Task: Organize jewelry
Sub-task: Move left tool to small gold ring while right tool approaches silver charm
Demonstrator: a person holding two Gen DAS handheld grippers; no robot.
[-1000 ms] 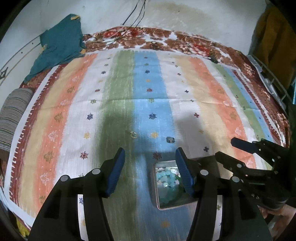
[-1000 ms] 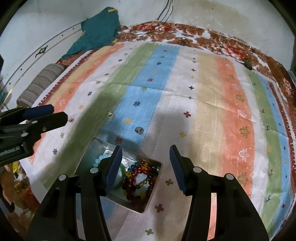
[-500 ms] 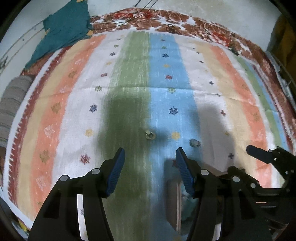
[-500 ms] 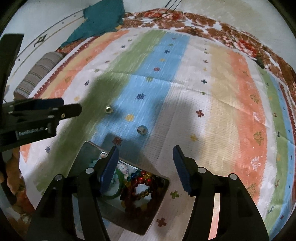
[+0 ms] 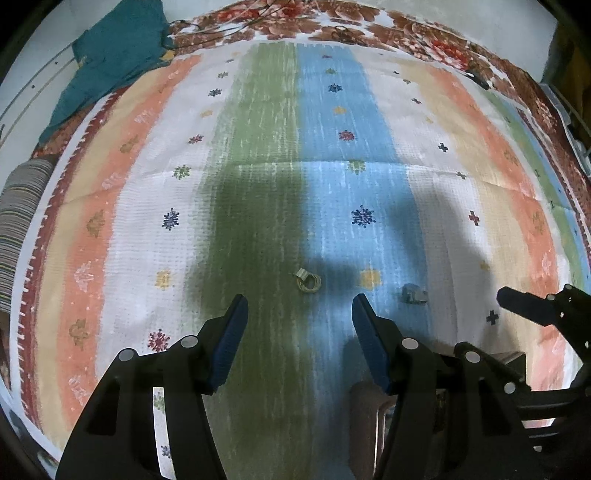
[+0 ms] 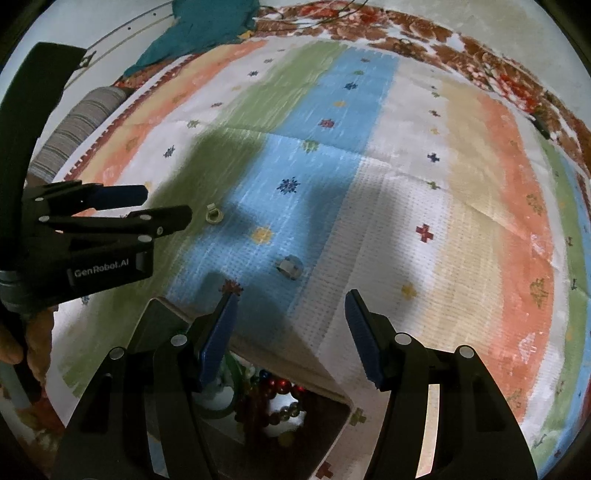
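Left tongs (image 5: pixel 299 314): spread wide, nothing gripped; gold ring (image 5: pixel 308 281) lies just ahead on bedspread (image 5: pixel 258 184).
Right tongs (image 6: pixel 290 317): spread, nothing gripped; silver ring (image 6: pixel 289 267) lies just ahead.
Handling: rings judged light, stiff, slippery; best pinched across the band.
Room: open cloth around both; tray (image 6: pixel 325 384) rim close below.

Setting: a home, probably a bedroom. Evidence: a striped woven bedspread (image 5: pixel 280 192) laid over a floral sheet (image 5: pixel 436 40) beside a pale wall (image 6: pixel 443 18). A teal garment (image 5: pixel 110 62) and a striped pillow (image 5: pixel 18 221) lie at the bedspread's left edge.
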